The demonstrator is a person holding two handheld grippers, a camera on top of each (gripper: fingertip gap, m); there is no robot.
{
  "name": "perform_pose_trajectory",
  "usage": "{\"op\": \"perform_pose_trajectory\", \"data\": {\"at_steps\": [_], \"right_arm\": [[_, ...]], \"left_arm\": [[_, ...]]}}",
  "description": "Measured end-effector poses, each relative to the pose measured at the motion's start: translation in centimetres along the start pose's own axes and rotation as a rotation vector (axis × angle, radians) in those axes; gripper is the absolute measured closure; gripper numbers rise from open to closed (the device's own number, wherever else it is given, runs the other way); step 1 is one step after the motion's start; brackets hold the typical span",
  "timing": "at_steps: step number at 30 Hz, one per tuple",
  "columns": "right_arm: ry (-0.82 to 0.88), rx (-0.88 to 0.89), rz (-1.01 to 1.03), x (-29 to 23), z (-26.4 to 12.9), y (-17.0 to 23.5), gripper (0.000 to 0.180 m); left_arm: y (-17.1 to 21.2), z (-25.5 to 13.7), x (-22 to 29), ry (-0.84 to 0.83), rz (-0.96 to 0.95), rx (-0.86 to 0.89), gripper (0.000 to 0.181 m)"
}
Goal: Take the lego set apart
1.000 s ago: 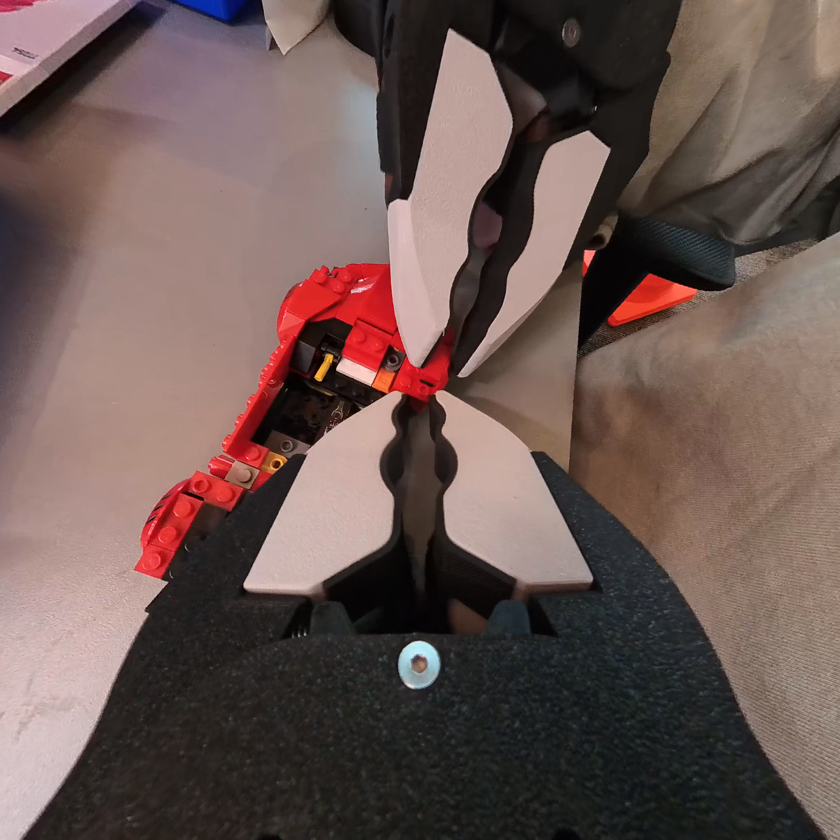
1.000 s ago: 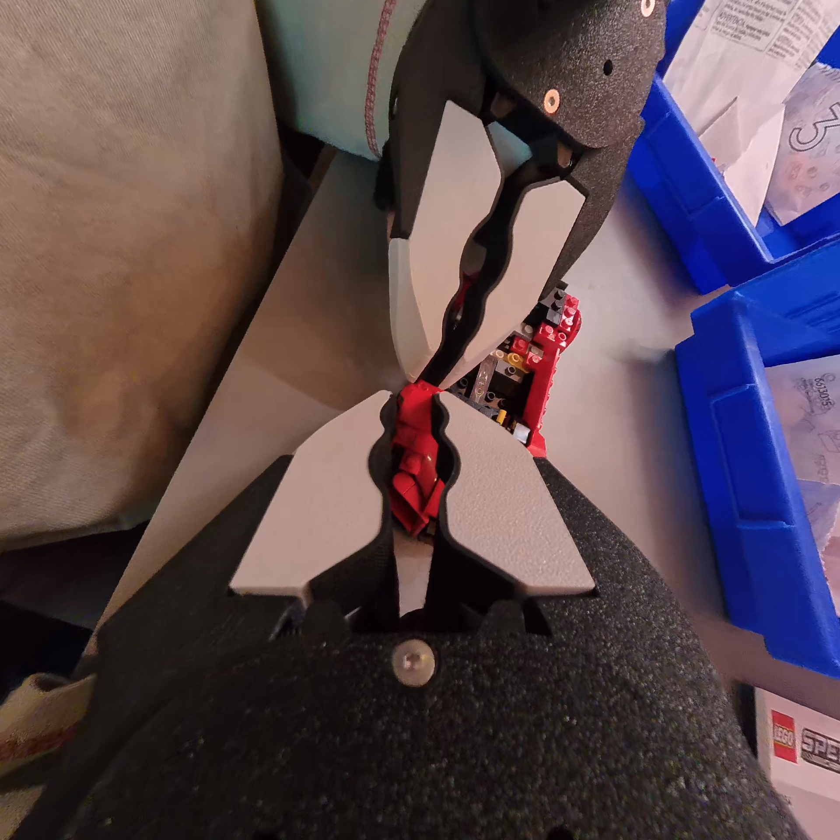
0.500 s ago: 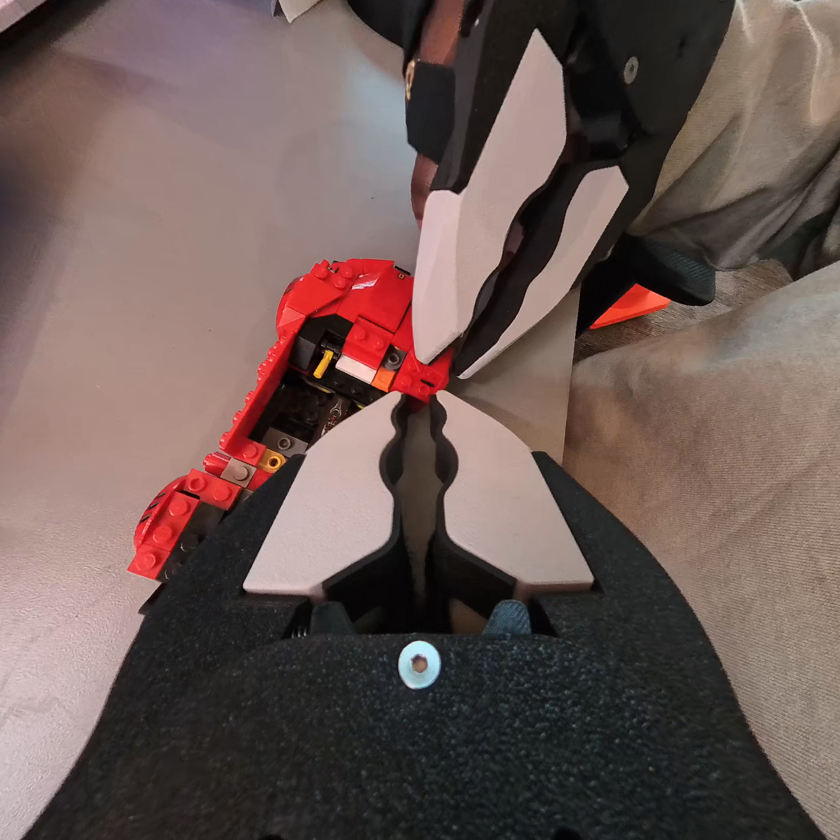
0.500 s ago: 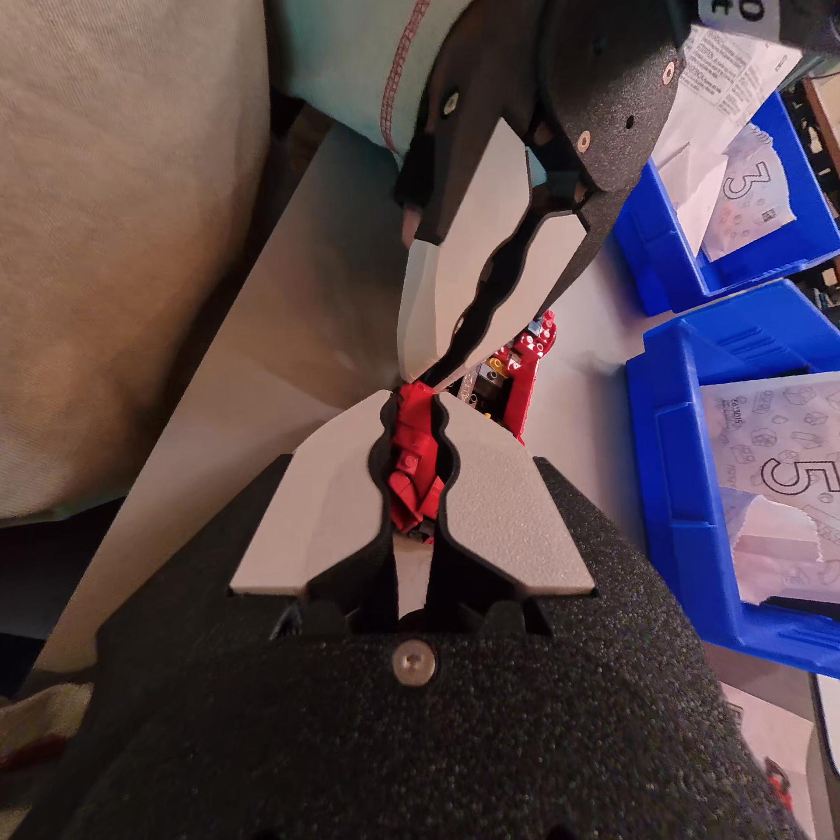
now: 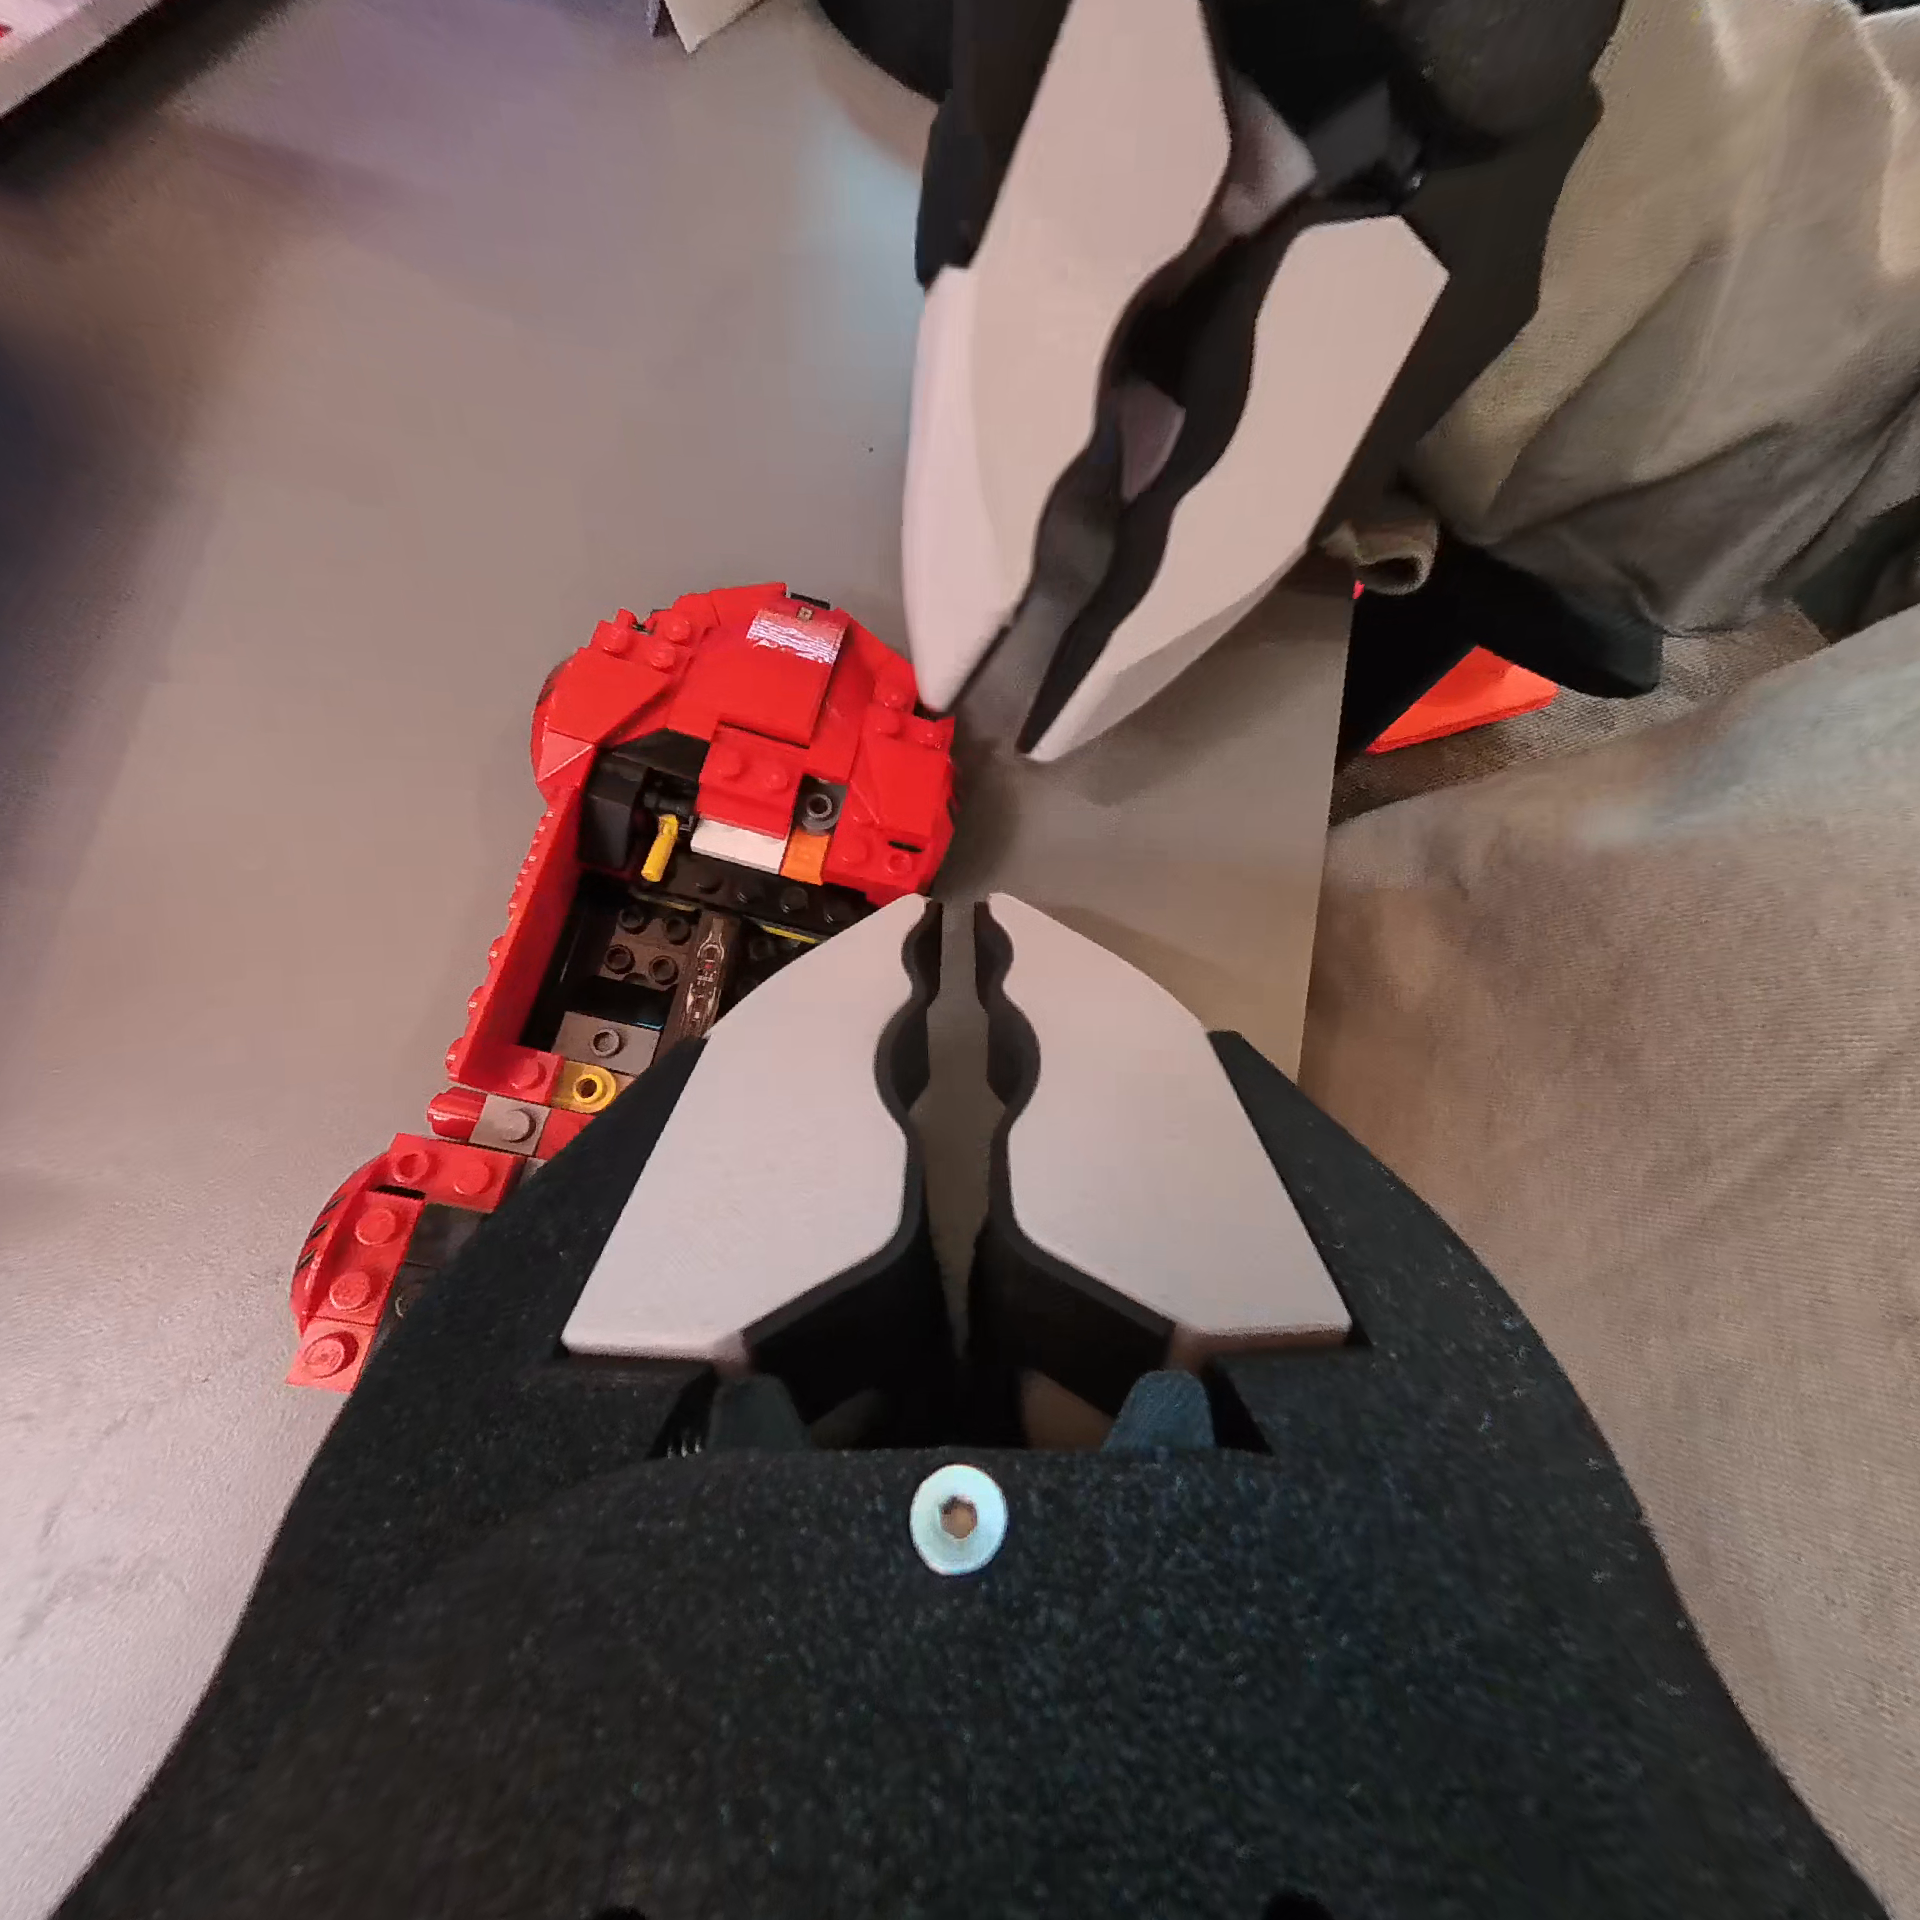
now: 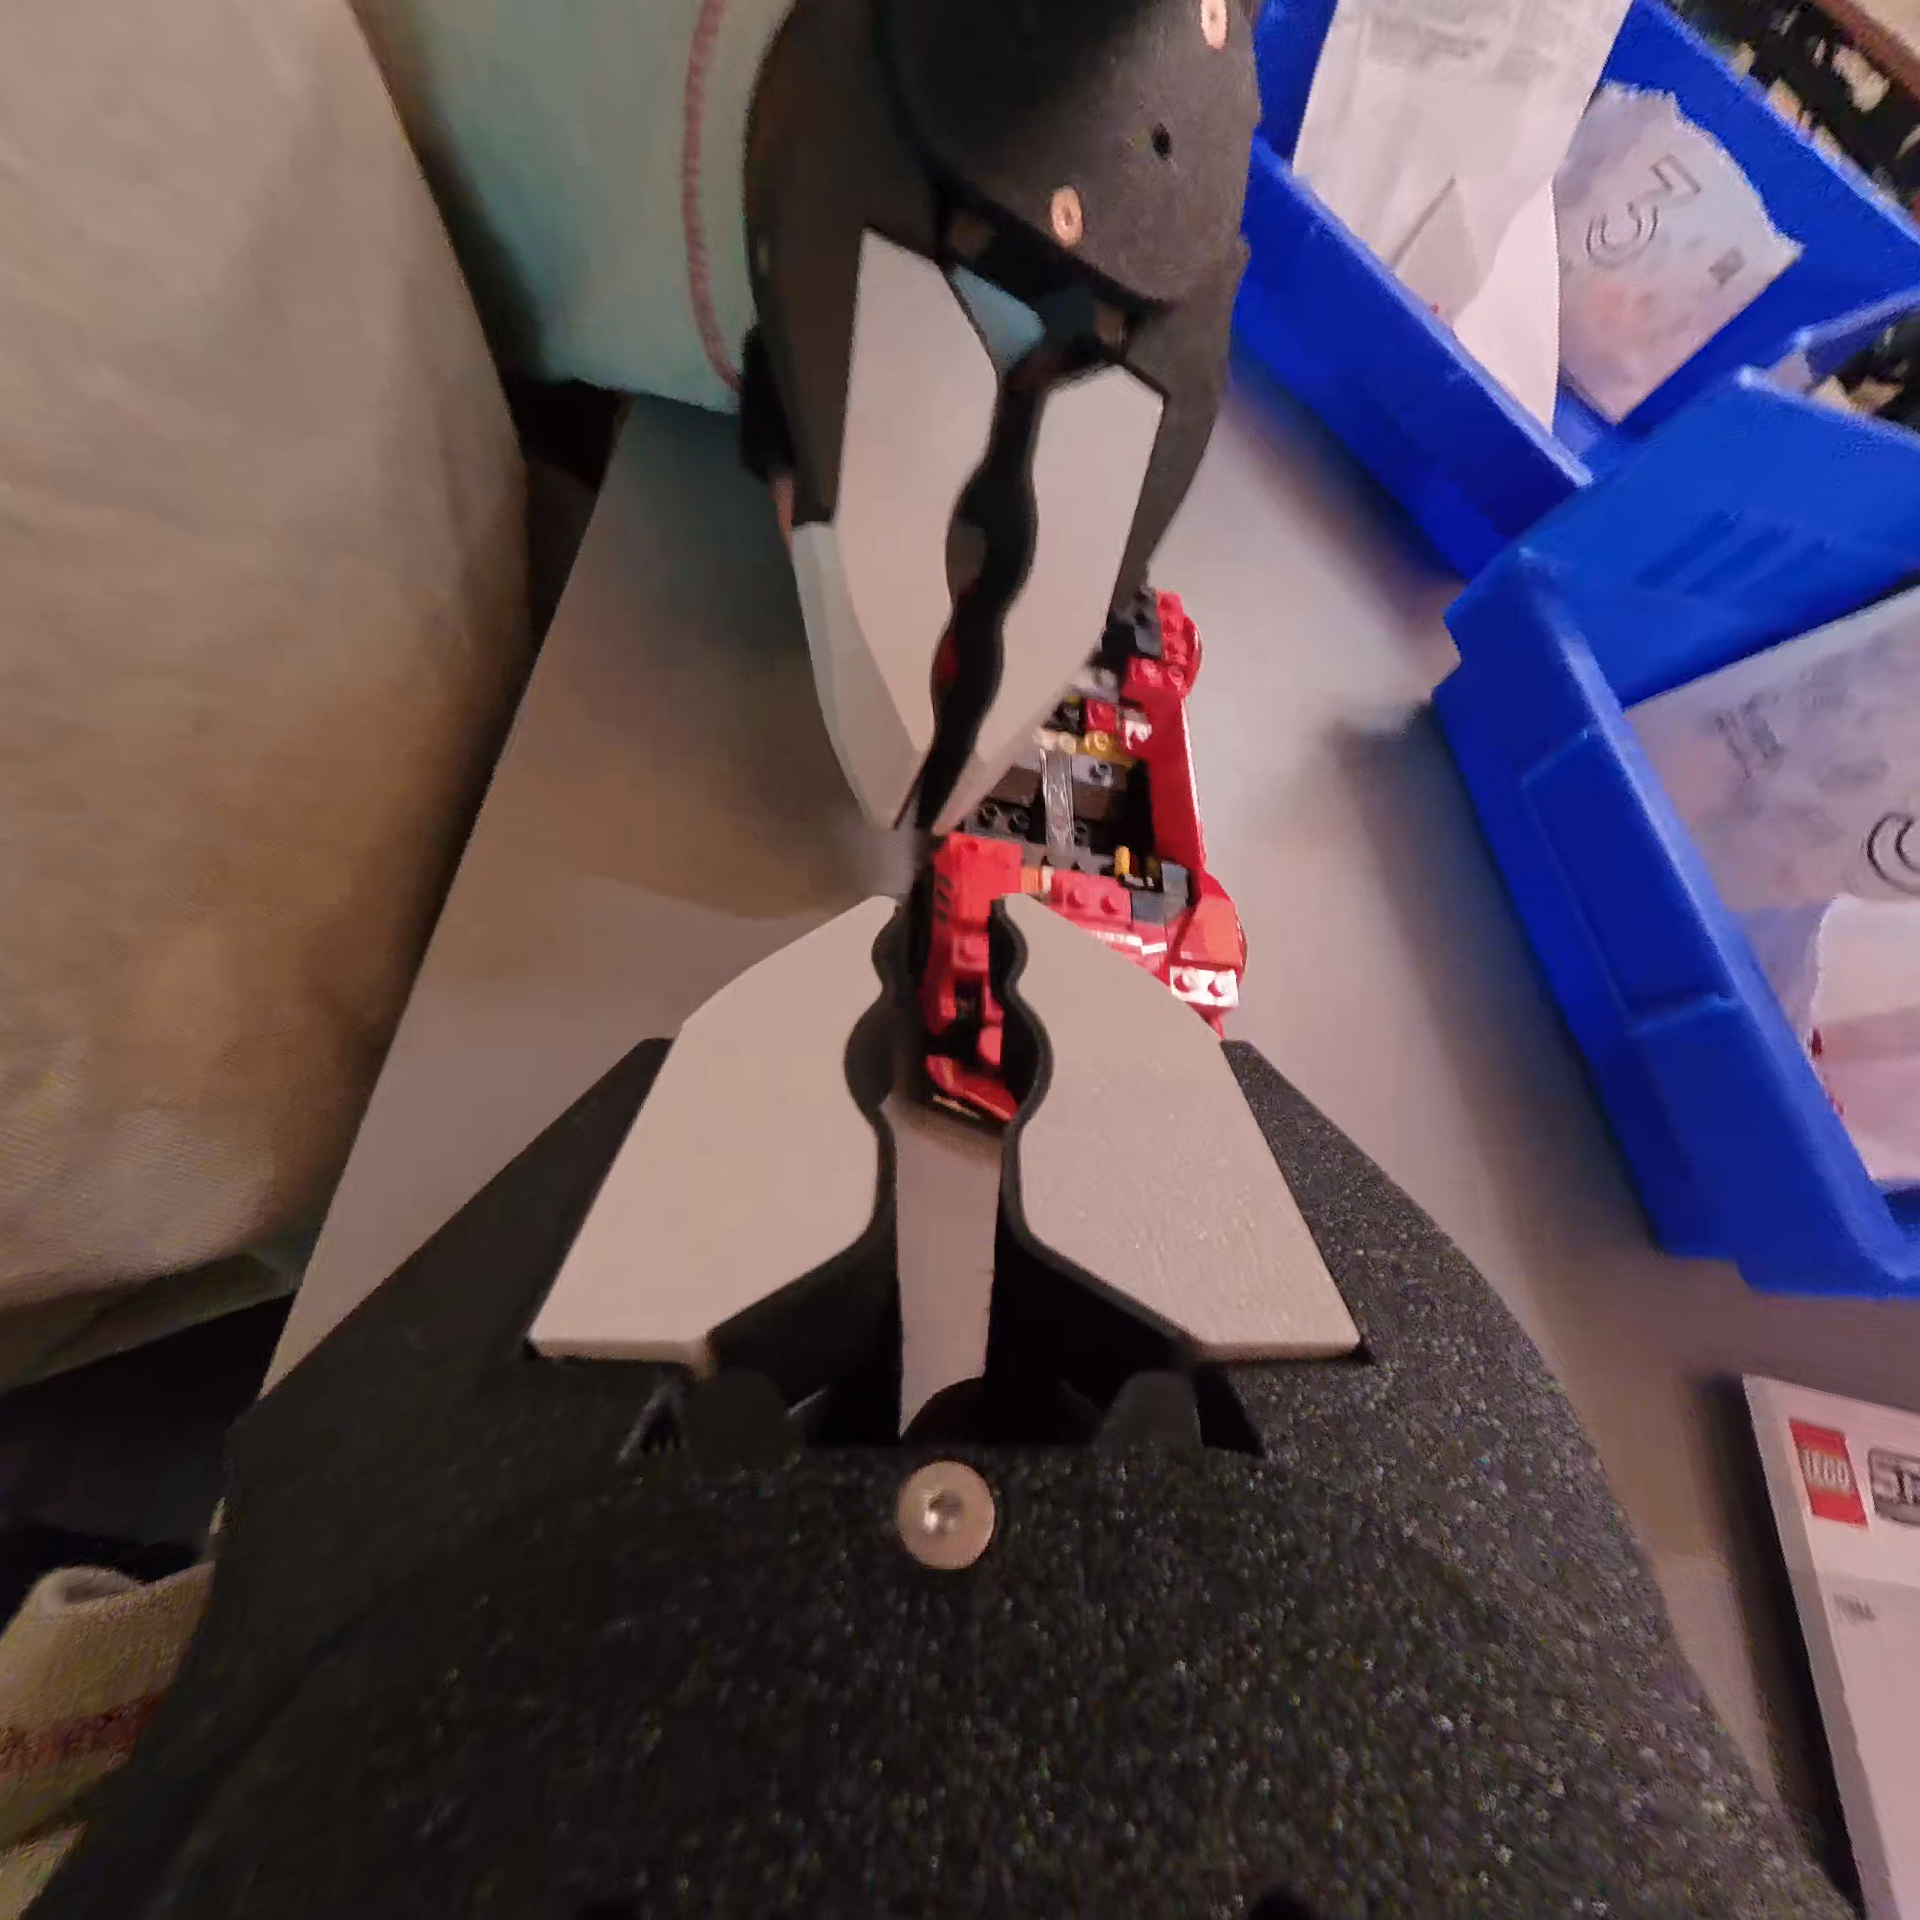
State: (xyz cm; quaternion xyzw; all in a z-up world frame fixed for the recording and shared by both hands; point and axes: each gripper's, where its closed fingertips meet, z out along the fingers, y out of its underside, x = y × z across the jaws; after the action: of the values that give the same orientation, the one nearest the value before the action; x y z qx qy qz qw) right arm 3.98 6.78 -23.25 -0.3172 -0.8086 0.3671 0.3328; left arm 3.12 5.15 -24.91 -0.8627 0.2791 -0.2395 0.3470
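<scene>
The red lego car (image 5: 717, 883) lies on the grey table (image 5: 312, 520), roof off, with its black and brown interior exposed. It is taken as the landmark.

My left gripper (image 5: 954, 909) sits just beside the car's near flank. Its fingers are drawn almost together with a thin slit between them, and I see nothing held in that slit.

My right gripper (image 6: 943, 909) is at the car's rounded end. Its fingers stand slightly apart, and red bodywork shows through the gap; the blurred picture does not let me tell whether the pads touch it.

Beyond the car from the right wrist view stand blue bins (image 6: 1662, 831) with paper bags inside. A printed booklet (image 6: 1849, 1621) lies nearer than the car.
</scene>
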Motion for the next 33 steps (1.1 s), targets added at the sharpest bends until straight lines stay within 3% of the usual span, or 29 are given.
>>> {"op": "perform_pose_trajectory", "data": {"at_steps": [6, 10, 22, 29, 33], "right_arm": [[-0.058, -0.084, 0.022, 0.8, 0.3, 0.5, 0.166], [-0.241, -0.146, 0.080, 0.9, 0.6, 0.4, 0.162], [-0.557, -0.421, -0.236, 0.1, 1.7, 0.9, 0.159], [-0.391, -0.323, -0.387, 0.0, 1.8, 0.5, 0.162], [-0.275, -0.259, -0.308, 0.2, 1.7, 0.4, 0.162]], "left_arm": [[-1.2, -0.5, 0.0, -0.075, 0.090, 0.061, 0.172], [-1.6, -0.5, -0.5, -0.138, 0.156, 0.072, 0.169], [-1.0, 0.1, -0.9, -0.108, 0.140, 0.061, 0.174], [-0.9, -0.1, -0.9, -0.076, 0.092, 0.065, 0.175], [-1.0, -0.1, -0.9, -0.072, 0.091, 0.068, 0.176]]}}
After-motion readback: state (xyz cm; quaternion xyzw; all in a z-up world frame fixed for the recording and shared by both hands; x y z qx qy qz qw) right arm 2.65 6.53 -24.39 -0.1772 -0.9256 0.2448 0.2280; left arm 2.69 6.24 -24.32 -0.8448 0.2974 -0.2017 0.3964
